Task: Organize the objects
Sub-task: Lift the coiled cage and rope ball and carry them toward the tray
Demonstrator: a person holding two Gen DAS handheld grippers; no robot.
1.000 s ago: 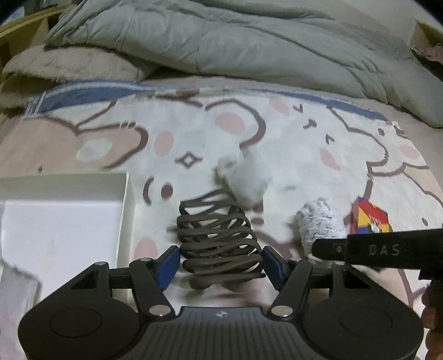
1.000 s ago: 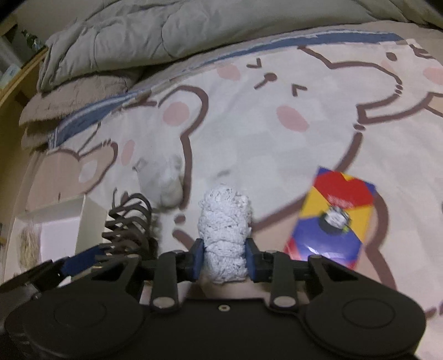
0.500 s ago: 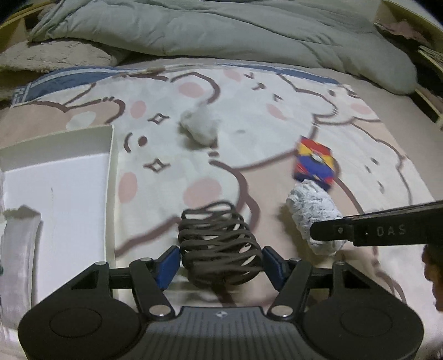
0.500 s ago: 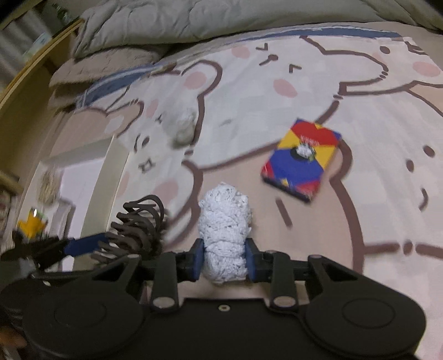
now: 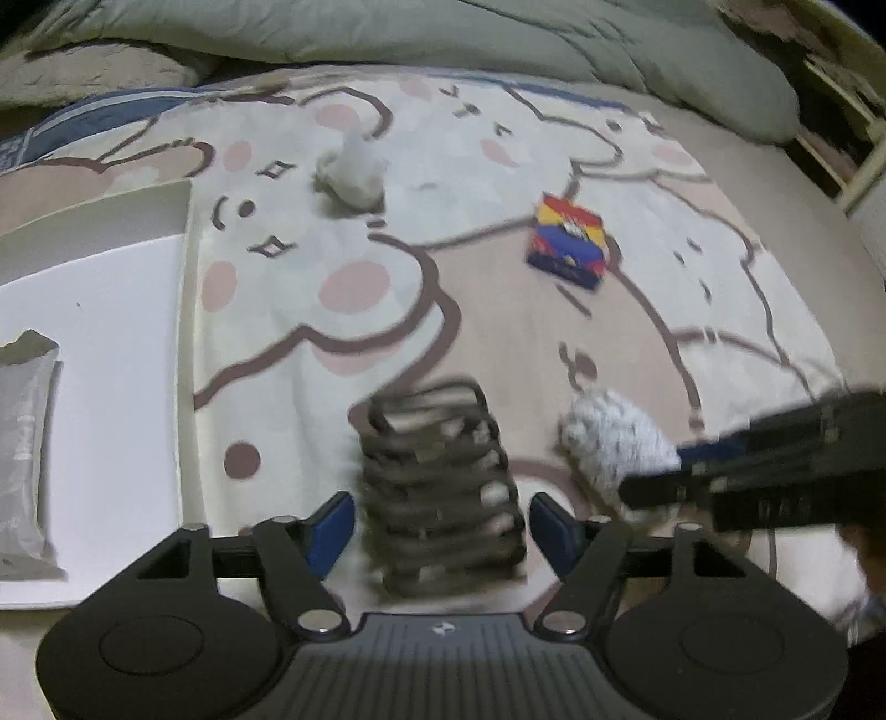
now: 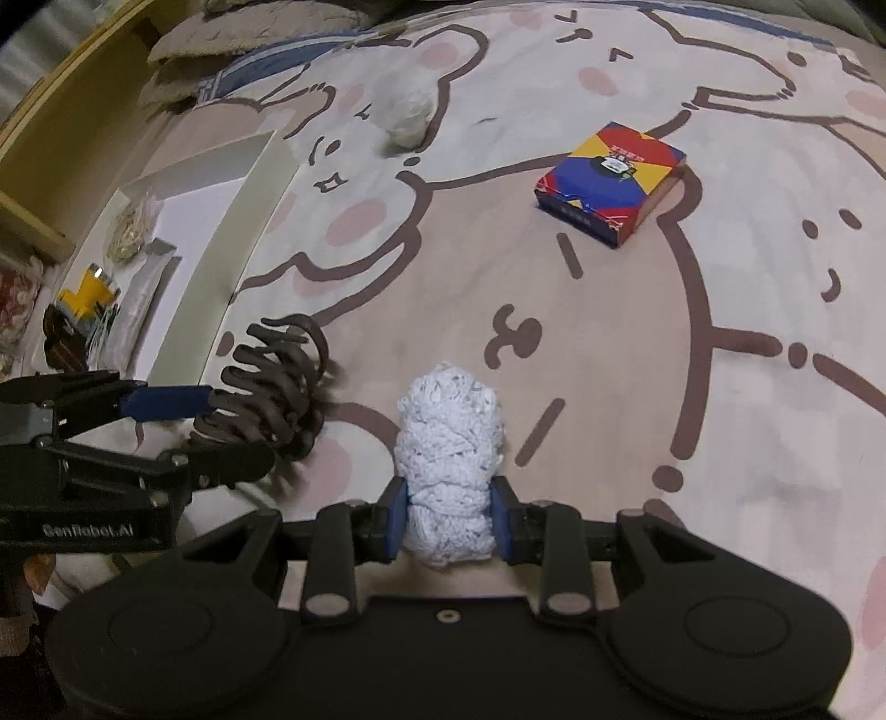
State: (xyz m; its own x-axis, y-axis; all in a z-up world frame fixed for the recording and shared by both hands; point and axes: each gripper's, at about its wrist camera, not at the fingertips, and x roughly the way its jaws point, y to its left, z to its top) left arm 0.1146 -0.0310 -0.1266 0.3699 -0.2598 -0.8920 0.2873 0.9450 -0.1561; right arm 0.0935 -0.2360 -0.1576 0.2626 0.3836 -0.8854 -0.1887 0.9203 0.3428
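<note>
- The left gripper has just been opening its jaws; the dark brown coiled hair claw stands between the blue pads, and a gap shows on each side of it, so nothing pinches it now.
- From the right wrist view that same hair claw sits against the bedspread, with the left gripper's fingers on either side of it.
- The right gripper is closed tight on a white knitted bundle; both pads press into its lower part and the rest sticks out past the fingertips.
- In the left wrist view the white bundle is just to the right of the hair claw, near but apart from it, with the right gripper reaching in from the right edge.
- The white tray lies on the left, its wall close to the left gripper; the hair claw is outside it, on the bedspread.
- In the tray lies a grey foil packet along its left side. The right wrist view shows more at the tray's far end: a pale tangled wad and something yellow, too small to tell apart.
- A colourful small box lies flat on the bedspread, well apart from both grippers.
- A soft white lump rests farther up, near the tray's upper corner.
- A grey duvet is heaped at the far end.
</note>
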